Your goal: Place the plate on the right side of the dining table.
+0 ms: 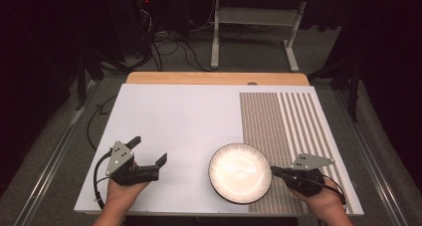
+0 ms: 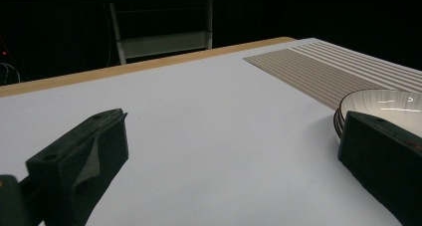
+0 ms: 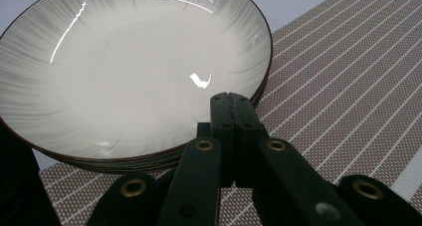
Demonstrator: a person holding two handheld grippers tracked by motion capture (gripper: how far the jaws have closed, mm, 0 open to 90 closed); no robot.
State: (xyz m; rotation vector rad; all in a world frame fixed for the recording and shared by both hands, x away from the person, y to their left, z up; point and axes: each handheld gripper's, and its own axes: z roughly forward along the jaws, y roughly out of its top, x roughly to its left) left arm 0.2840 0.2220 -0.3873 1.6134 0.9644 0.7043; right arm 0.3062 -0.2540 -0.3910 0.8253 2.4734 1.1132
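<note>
Plate (image 1: 240,172), white with a dark rim and no writing we can read, lies on our white worktop (image 1: 174,121) overlapping the striped mat (image 1: 288,131), our right claw (image 1: 273,171) shut at its rim, left claw (image 1: 149,151) open well apart, dark room beyond.

White plate (image 1: 240,172), dk rim; striped mat (image 1: 293,136)

Dim surroundings, overhead glare on plate (image 3: 124,71).
</note>
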